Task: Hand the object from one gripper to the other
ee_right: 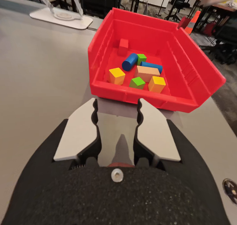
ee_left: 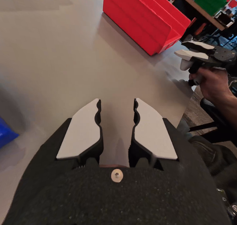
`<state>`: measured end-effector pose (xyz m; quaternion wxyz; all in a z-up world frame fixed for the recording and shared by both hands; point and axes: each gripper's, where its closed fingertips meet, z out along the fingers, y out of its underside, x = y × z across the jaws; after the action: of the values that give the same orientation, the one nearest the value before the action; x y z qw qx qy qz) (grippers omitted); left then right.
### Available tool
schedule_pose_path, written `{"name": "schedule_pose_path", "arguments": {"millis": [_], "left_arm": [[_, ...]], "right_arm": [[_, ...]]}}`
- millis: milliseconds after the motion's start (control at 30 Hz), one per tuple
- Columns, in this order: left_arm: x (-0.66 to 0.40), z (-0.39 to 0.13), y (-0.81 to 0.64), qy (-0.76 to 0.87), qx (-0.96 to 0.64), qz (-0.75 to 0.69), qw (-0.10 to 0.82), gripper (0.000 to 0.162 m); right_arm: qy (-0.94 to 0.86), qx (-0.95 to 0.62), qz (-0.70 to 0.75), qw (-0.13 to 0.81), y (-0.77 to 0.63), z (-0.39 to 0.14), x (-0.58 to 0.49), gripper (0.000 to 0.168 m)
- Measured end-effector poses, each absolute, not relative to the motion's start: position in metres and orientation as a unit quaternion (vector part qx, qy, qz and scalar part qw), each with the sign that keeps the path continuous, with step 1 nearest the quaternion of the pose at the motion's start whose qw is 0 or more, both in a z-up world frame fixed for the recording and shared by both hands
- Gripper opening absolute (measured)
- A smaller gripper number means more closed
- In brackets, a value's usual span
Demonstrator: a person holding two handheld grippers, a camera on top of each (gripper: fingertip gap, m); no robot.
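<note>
A red bin (ee_right: 182, 60) stands on the grey table and holds several wooden blocks: two yellow cubes (ee_right: 117, 75), two green cubes (ee_right: 137, 82), two blue cylinders (ee_right: 129, 63), a tan brick (ee_right: 147, 72) and a red block (ee_right: 123, 46). My right gripper (ee_right: 117, 101) is open and empty, just in front of the bin's low front wall. My left gripper (ee_left: 117, 101) is open and empty over bare table. The bin's outer side (ee_left: 138, 21) shows in the left wrist view, with the right gripper (ee_left: 179, 48) held by a hand (ee_left: 212, 85) at the right edge.
A blue bin corner (ee_left: 6, 133) sits at the left. A white stand base (ee_right: 60, 17) rests on the table at the back left. The table's right edge (ee_left: 184, 111) drops to carpet and a chair. Desks and a green bin (ee_left: 210, 1) stand beyond.
</note>
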<state>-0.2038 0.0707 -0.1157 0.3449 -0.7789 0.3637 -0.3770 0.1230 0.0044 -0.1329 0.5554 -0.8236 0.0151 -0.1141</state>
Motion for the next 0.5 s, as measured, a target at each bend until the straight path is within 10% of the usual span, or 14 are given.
{"name": "schedule_pose_path", "arguments": {"millis": [267,500], "left_arm": [[-0.310,-0.013,0.147,0.290,-0.826,-0.205,0.438,0.061],[-0.383,-0.051,0.267,0.276,-0.916,-0.033,0.290,0.060]], "right_arm": [[-0.027,-0.818,-0.126,0.560,0.005,-0.130,0.100,0.058],[-0.041,-0.815,-0.112,0.567,0.011,-0.129,0.100,0.058]]}}
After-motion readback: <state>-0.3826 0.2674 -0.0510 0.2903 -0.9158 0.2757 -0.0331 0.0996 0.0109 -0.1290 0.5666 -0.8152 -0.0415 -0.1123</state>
